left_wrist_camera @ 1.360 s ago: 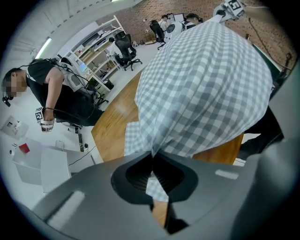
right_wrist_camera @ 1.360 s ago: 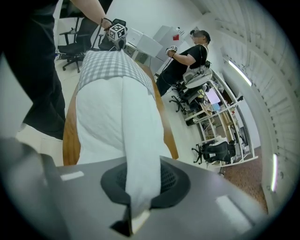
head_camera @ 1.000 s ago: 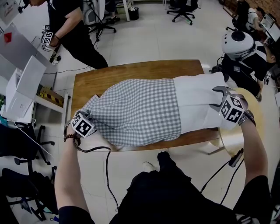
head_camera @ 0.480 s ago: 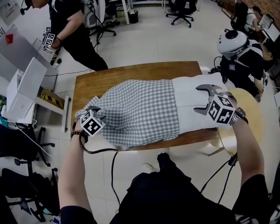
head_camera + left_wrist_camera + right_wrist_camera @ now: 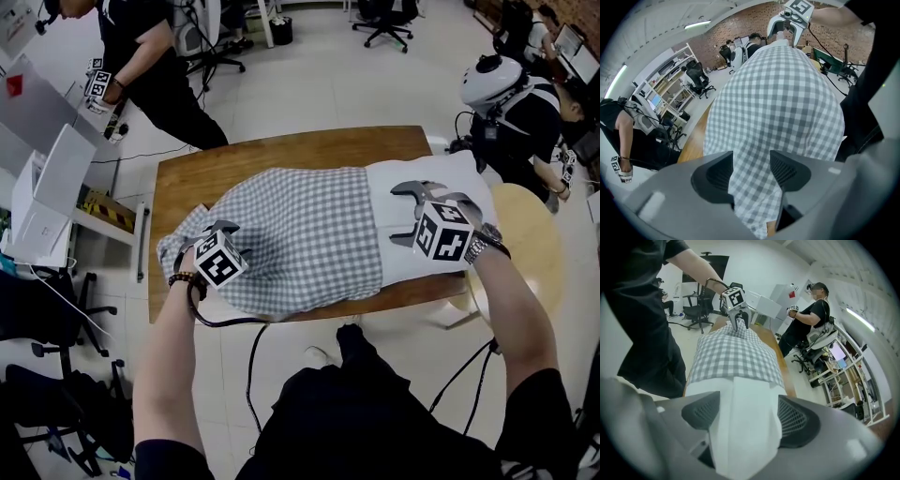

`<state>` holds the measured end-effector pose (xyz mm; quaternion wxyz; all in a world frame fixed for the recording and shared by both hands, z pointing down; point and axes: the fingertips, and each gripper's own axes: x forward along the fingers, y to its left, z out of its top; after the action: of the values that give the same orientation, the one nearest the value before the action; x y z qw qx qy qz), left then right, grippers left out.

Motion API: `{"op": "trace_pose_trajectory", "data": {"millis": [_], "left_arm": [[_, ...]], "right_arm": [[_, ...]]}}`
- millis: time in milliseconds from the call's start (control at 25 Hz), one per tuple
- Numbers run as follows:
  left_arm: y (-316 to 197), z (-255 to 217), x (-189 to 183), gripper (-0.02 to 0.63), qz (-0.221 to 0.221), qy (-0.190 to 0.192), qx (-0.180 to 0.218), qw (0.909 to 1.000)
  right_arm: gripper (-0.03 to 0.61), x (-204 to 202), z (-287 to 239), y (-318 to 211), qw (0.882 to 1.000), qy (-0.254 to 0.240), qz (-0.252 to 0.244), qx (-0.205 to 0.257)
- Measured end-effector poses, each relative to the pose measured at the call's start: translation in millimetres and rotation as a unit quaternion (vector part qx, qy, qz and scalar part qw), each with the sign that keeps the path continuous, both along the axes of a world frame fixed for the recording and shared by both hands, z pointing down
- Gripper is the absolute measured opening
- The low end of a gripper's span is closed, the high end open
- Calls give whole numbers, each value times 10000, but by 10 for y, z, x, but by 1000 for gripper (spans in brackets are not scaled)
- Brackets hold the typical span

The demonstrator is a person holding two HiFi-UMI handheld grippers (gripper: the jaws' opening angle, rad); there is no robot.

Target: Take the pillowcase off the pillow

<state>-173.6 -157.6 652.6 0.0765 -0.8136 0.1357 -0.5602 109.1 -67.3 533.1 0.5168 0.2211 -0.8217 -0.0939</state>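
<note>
Regripping for the next pull | left gripper (image 5: 221, 229): jaws just opened, spread around loose checked pillowcase (image 5: 300, 234) at wooden table's (image 5: 187, 187) left end | right gripper (image 5: 398, 216): jaws just opened, spread astride white pillow (image 5: 394, 267), right end | advice: likely clamp pillow alone, draw case leftward.

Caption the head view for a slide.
Jaws just opened, the left gripper straddles the checked pillowcase and the right gripper the white pillow on the wooden table.
</note>
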Motion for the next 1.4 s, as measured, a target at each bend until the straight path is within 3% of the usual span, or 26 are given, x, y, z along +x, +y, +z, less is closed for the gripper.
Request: {"op": "trace_pose_trajectory", "data": {"millis": [280,880,1400], "left_arm": [[-128,284,116,298,176,-215,-355,9990],[-507,915,5,313,101,-599,-1228,9906],[-539,1249,-124,291,45,-766,-1548,9850]], "right_arm": [[410,-3,234,-249,9994,113,-9,-331],[413,-8,669,-758,9965,168,19,-822],[288,-115,793,-890,9970,174,30,-757]]}}
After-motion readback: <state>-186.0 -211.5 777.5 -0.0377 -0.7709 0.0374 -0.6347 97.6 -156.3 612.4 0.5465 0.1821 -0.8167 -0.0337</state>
